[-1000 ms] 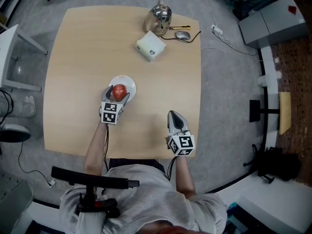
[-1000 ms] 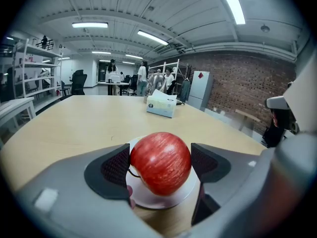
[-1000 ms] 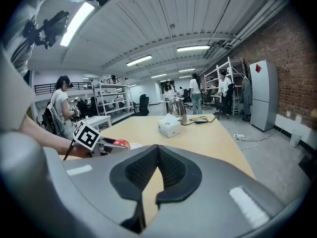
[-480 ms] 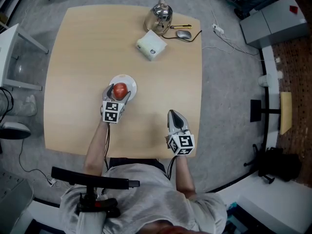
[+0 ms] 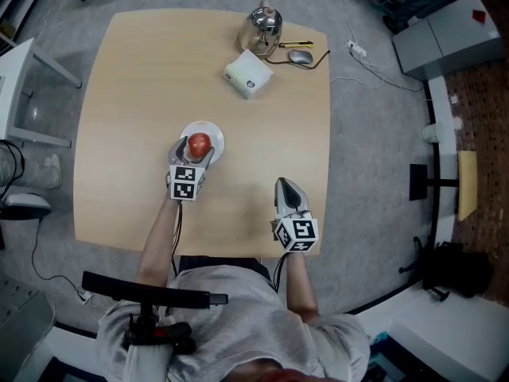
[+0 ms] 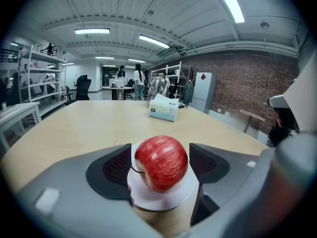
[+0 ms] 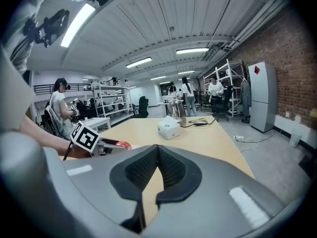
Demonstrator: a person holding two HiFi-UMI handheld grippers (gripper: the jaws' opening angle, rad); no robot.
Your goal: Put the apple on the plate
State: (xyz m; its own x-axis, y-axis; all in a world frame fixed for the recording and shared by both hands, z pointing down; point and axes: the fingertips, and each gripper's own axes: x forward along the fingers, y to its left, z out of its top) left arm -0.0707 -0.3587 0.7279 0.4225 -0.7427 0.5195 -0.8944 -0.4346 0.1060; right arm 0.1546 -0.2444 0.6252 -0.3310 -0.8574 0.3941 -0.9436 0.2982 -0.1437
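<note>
Though astride apple [image 6: 161, 162] on plate [image 6: 166, 201], L gripper [image 5: 198, 148] angled down, jaws apart, just narrowing.

Grey carpet [image 5: 374, 134], brick wall [image 6: 247, 90], strip lights [image 6: 91, 31], probably shelving [image 6: 29, 78].

apple [image 5: 199, 143] red | plate [image 5: 215, 137] white | table [image 5: 135, 86] light wood | kettle [image 5: 265, 24] silver
</note>
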